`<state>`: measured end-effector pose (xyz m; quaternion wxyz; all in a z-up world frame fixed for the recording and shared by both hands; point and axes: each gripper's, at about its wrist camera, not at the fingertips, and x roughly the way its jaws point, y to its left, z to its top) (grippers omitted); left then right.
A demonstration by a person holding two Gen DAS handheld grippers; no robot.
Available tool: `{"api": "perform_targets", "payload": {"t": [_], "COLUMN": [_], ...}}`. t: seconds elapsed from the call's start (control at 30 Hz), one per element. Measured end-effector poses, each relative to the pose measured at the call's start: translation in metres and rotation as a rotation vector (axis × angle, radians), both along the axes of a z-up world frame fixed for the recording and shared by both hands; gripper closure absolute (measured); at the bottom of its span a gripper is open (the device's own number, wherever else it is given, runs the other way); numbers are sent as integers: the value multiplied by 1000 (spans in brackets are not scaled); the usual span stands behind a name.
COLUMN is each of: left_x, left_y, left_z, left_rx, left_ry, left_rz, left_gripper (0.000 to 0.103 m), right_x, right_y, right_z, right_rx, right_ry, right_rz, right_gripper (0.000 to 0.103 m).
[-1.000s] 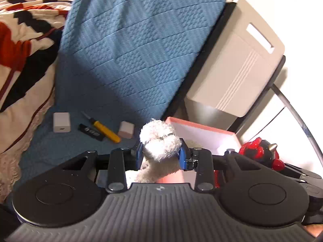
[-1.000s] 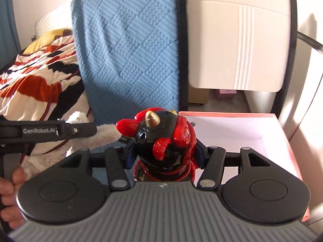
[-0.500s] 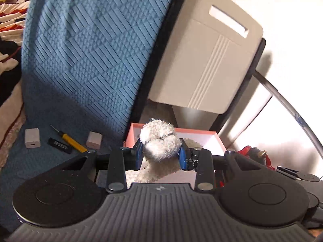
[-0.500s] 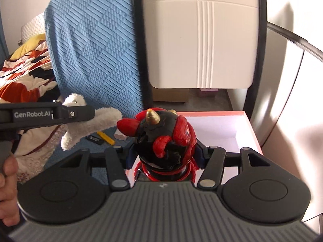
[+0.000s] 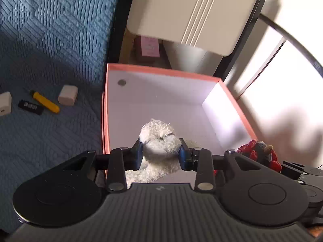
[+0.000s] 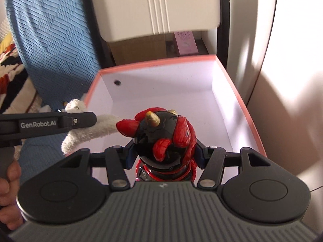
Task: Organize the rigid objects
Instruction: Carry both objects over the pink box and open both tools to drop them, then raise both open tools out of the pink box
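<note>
My left gripper [image 5: 160, 153] is shut on a white fluffy plush toy [image 5: 159, 141], held over the near left edge of an open pink-rimmed box [image 5: 161, 71] with a white inside. My right gripper [image 6: 164, 153] is shut on a black and red horned figurine [image 6: 161, 133], held over the near part of the same box [image 6: 157, 63]. The plush toy [image 6: 90, 129] and the left gripper's arm show at the left of the right wrist view. The figurine [image 5: 260, 151] shows at the right of the left wrist view.
On the blue quilted cover [image 5: 50, 40] left of the box lie a yellow-handled screwdriver [image 5: 45, 101], a black flat stick [image 5: 30, 106] and two small white adapters [image 5: 68, 95] [image 5: 5, 103]. A beige chair back [image 5: 191, 10] and a curved metal bar [image 5: 292, 40] stand behind the box.
Both grippers have moved forward and tilted down, so the open box now fills the middle of both views. Each still holds its toy.
</note>
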<state>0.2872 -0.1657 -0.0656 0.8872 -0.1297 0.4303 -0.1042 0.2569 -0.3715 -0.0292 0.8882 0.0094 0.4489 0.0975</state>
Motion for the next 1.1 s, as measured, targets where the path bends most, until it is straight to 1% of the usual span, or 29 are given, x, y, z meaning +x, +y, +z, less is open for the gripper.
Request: {"api": "perform_targets", "payload": {"t": [0.2,0.4,0.43,0.5,0.53,0.57,0.73,0.83,0.97,1.1], "left_x": [11,12,12,9,8,7,-2,-10,-21,-36], "left_y": [-9,-15,-15,-12,-10,-9,-3,4,21,40], "left_z": [-23,-29,-28,-25,-22,-18,4,22,49,74], "left_rx": [35,55,56,31,19,15,20,19,10,14], "left_ry": [51,77,73,51,42,31,-27,-68,-132,-186], "left_rz": [-22,-40,-44,-44,-43,-42,-41,-41,-32,-17], "left_gripper": [63,62,60,50,44,40,40,40,40,40], "right_x": [6,12,11,10,9,7,4,1,-10,-21], "right_y": [-7,-13,-14,-13,-12,-11,-6,-1,14,27], "right_z": [-28,-44,-46,-46,-44,-42,-23,-7,15,29], "right_rx": [-13,-20,-21,-28,-32,-43,-40,-39,-24,-8], "right_ry": [65,120,124,124,117,107,66,28,-55,-85], "right_rz": [-15,-44,-49,-58,-60,-61,-69,-79,-45,-52], "right_gripper": [44,43,43,42,37,28,29,29,29,29]}}
